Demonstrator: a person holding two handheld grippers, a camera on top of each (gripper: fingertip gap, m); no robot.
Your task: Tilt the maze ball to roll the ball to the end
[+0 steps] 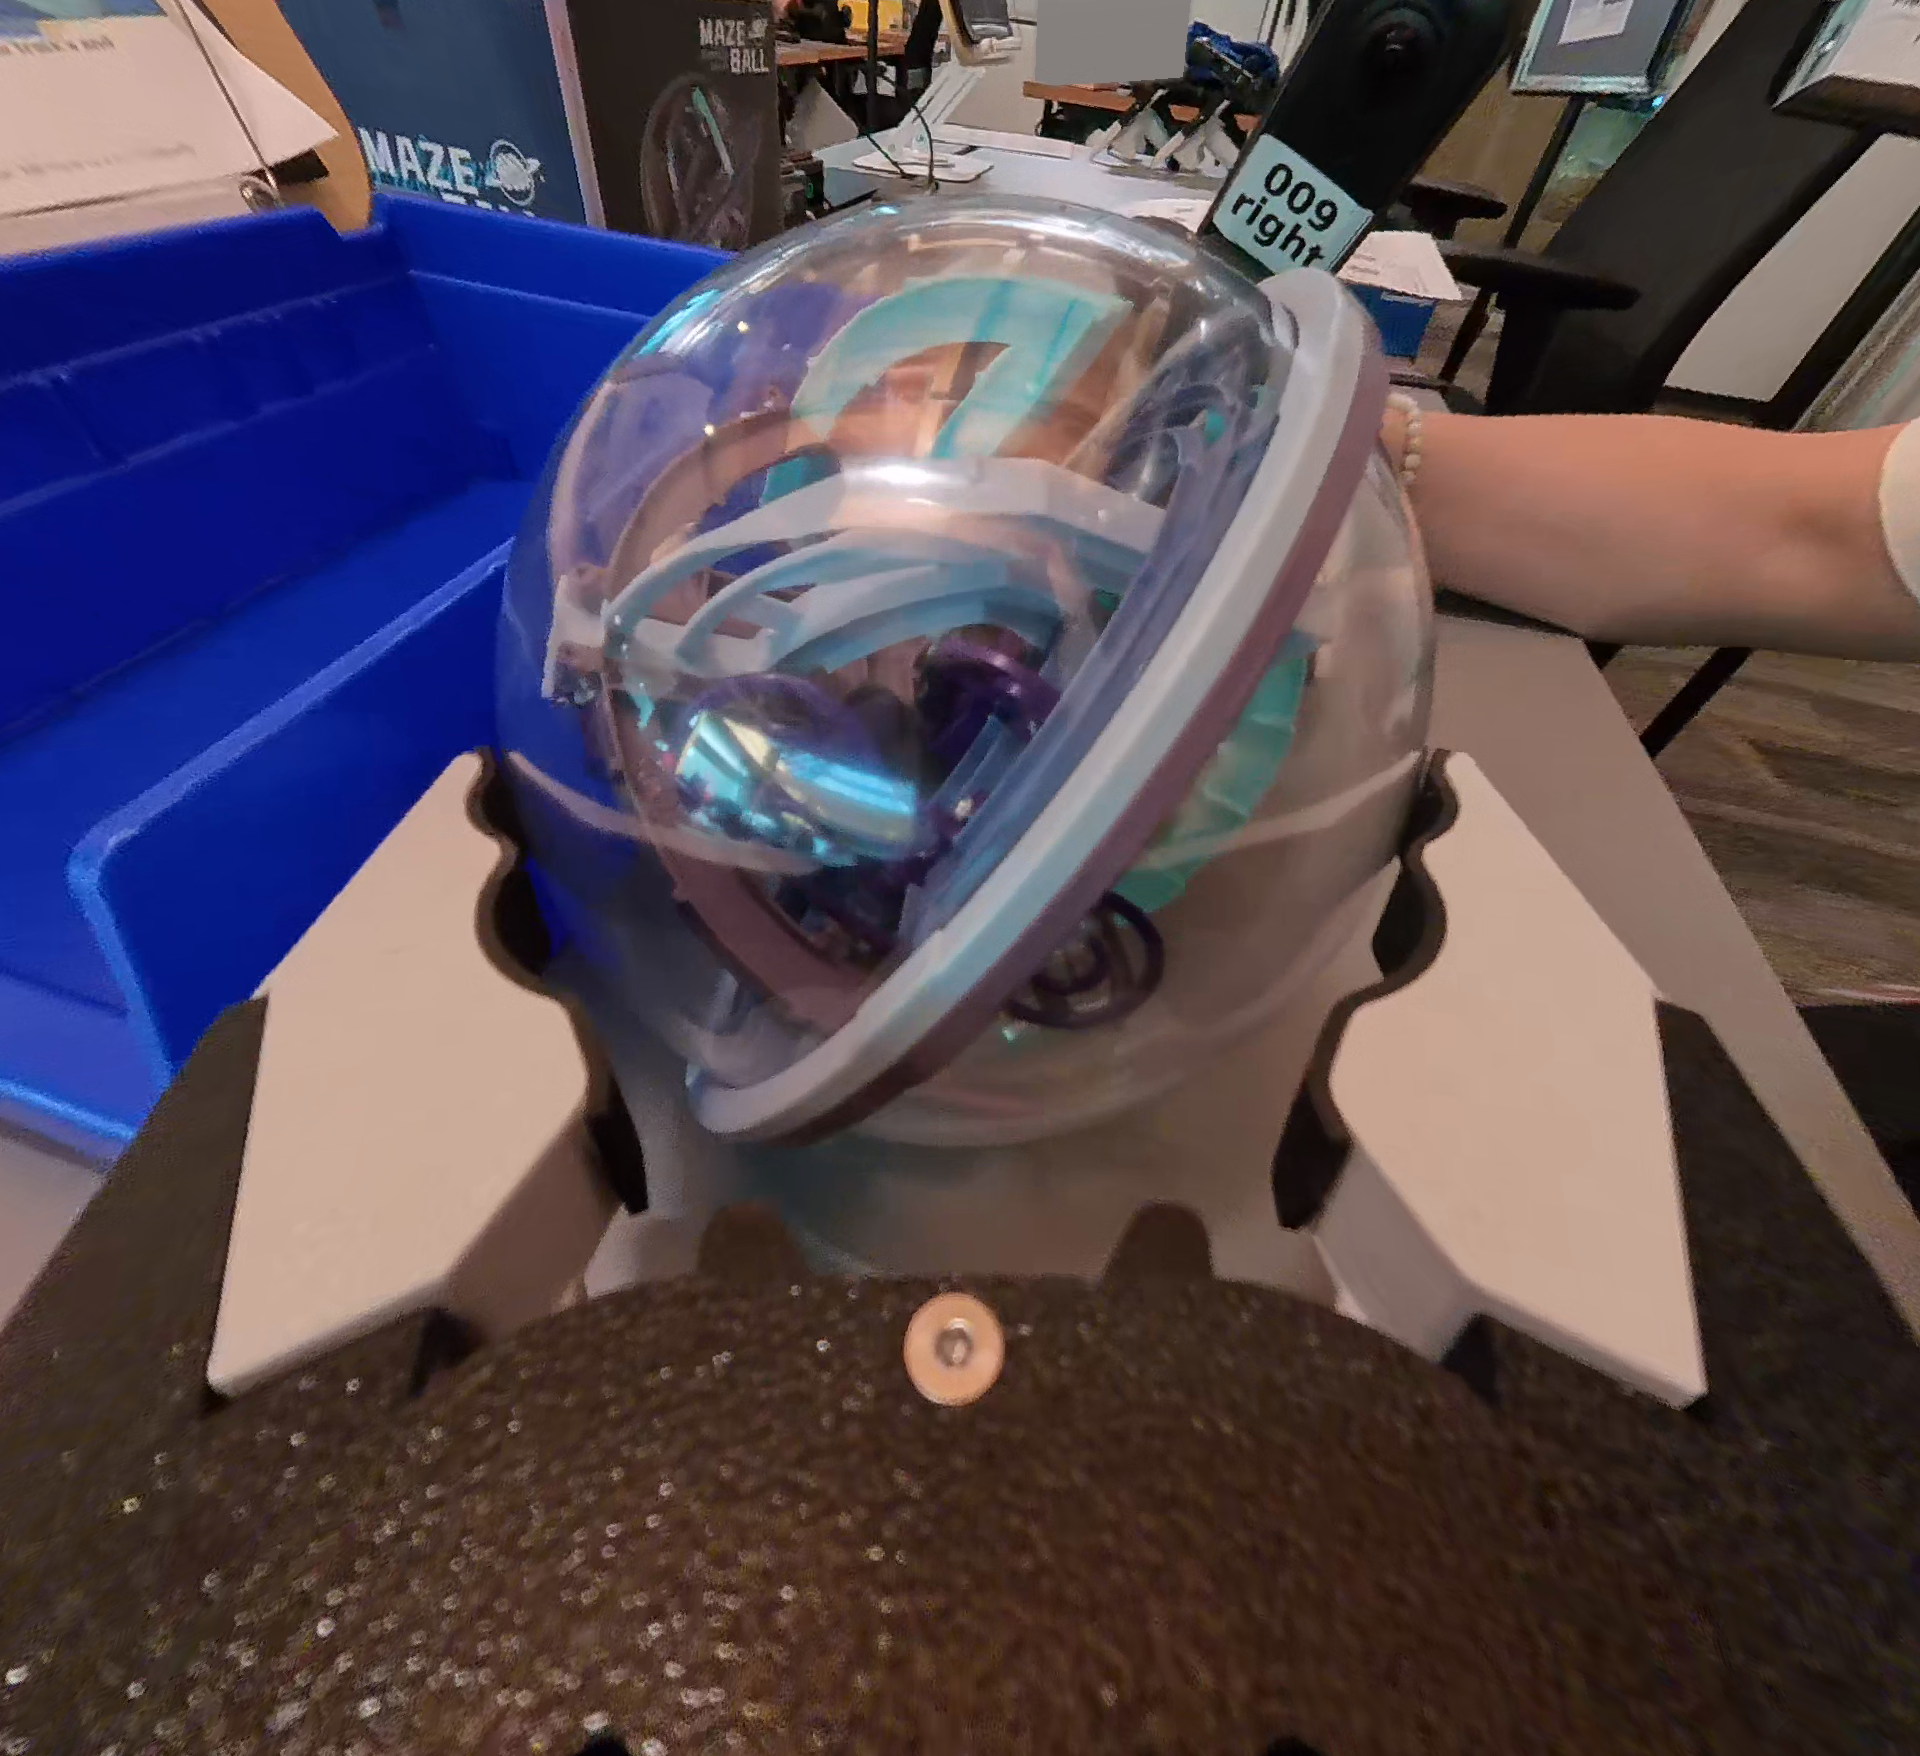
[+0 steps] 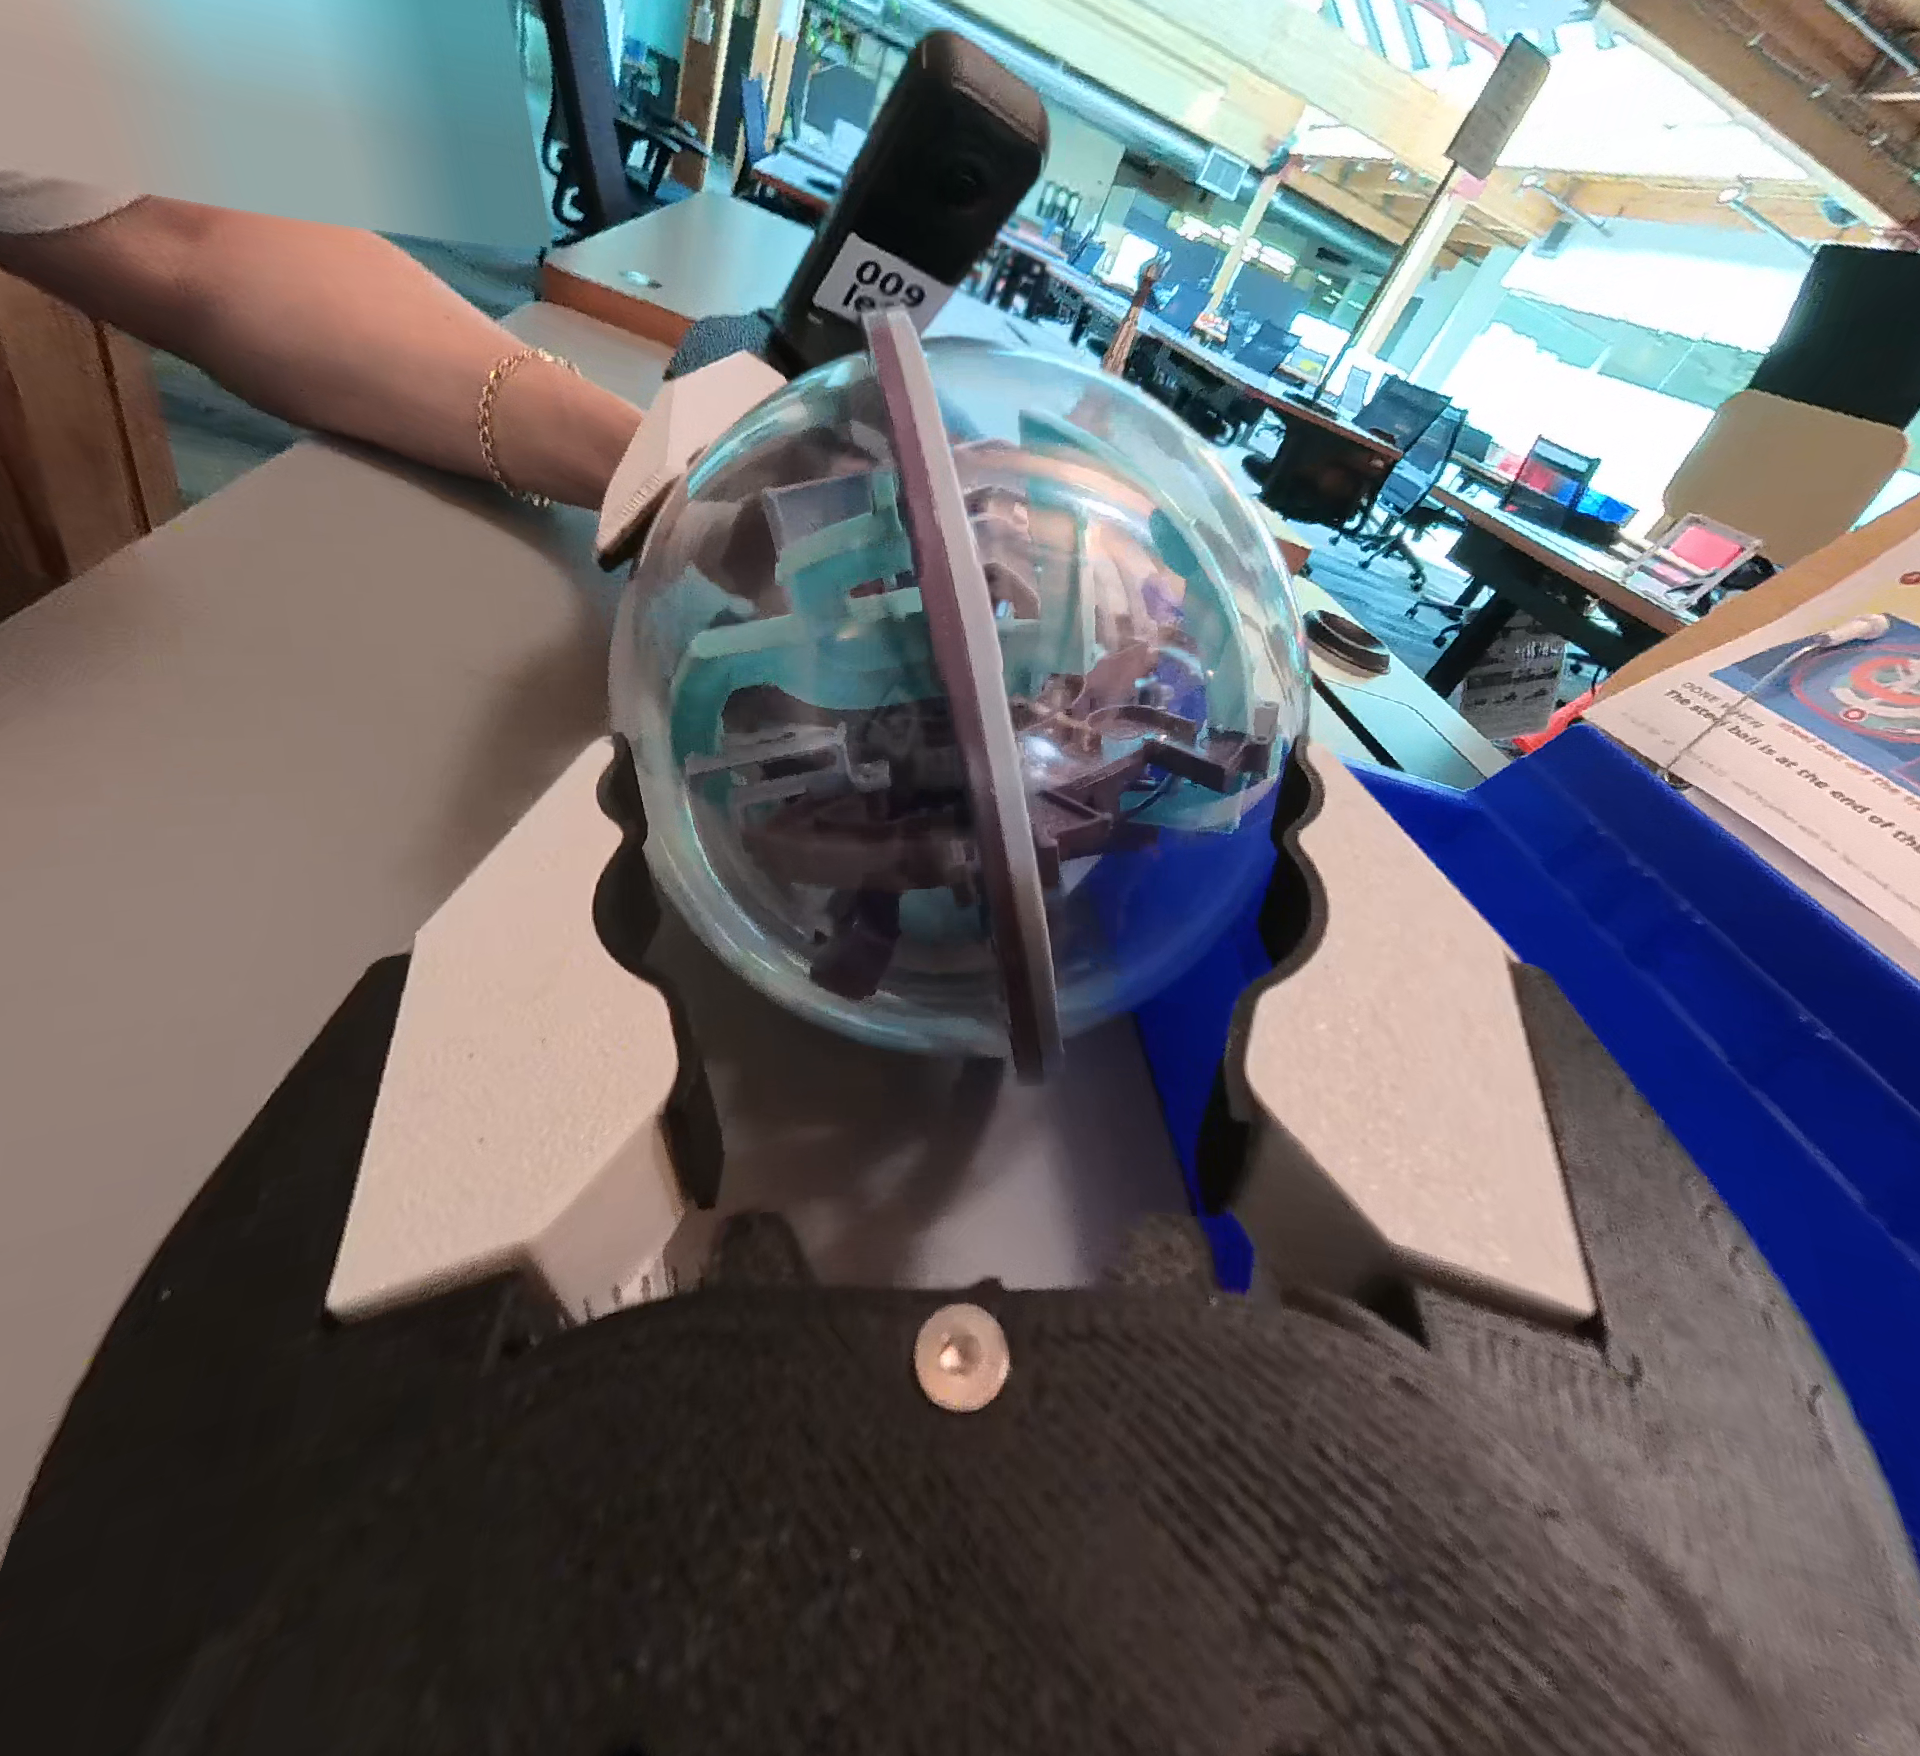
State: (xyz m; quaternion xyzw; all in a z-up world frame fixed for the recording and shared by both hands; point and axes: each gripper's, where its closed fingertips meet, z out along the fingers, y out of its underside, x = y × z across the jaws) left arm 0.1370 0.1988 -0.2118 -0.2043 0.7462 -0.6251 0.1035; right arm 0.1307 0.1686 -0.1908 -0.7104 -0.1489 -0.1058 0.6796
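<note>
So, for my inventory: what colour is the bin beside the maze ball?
Solid blue bin, clearest in the left wrist view.

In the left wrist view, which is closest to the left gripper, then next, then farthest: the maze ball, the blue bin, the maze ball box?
1. Maze ball, between the left gripper's fingers.
2. Blue bin, left.
3. Maze ball box, behind the bin.

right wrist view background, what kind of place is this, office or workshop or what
Most likely a large open-plan office or lab in a converted industrial building: long rows of desks with office chairs, exposed timber ceiling beams, and big bright windows. The maze ball is worked at one such table.
</note>
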